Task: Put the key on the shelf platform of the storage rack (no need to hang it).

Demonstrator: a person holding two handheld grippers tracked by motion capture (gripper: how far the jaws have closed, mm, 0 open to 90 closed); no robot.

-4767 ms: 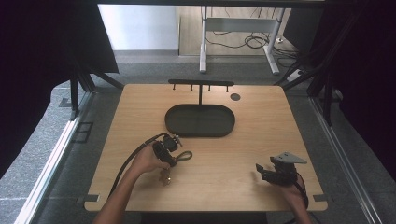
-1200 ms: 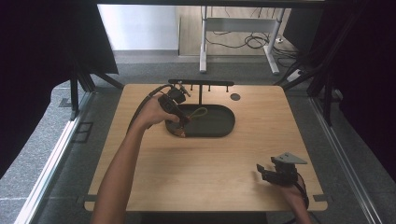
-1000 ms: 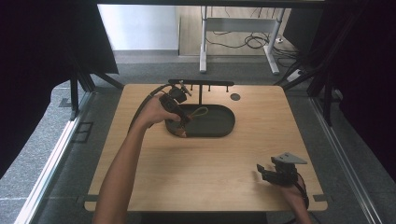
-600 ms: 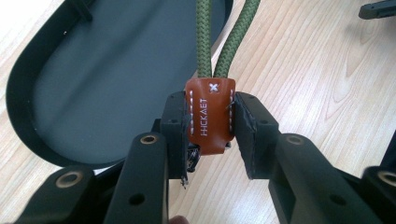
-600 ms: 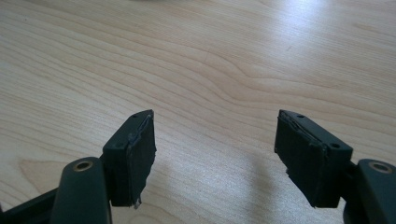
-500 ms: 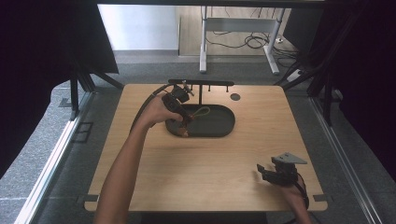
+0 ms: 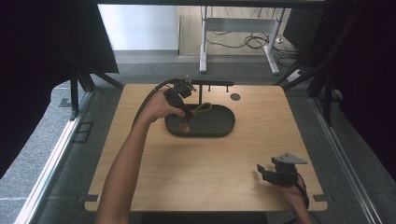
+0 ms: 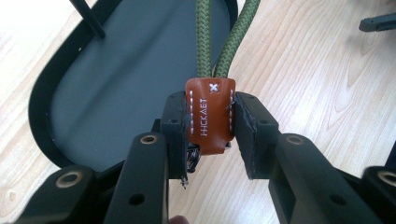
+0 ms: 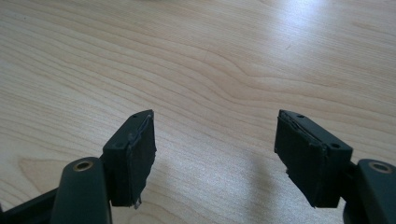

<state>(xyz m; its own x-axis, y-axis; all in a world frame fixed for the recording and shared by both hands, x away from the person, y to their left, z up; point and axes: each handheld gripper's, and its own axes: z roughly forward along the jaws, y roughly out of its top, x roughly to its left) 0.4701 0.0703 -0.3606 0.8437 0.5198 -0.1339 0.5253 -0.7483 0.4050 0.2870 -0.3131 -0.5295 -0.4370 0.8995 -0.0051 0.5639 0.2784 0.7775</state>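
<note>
My left gripper (image 8: 210, 135): two matte black fingers (image 8: 175, 130), each ending in a block-shaped pad with a scuffed, slightly frayed inner face. Each finger arm carries a brass-coloured ringed screw hole and smaller plain holes. A thick black cable (image 7: 148, 100) trails from the body along my forearm. My right gripper (image 9: 215, 154): the same black fingers (image 9: 133, 156), with worn pad edges and a brass-ringed hole at each arm base. A grey three-cornered plate (image 7: 288, 159) sits on top of its black body, and a thin dark cable loops at my wrist. Both forearms are bare, no sleeves.
</note>
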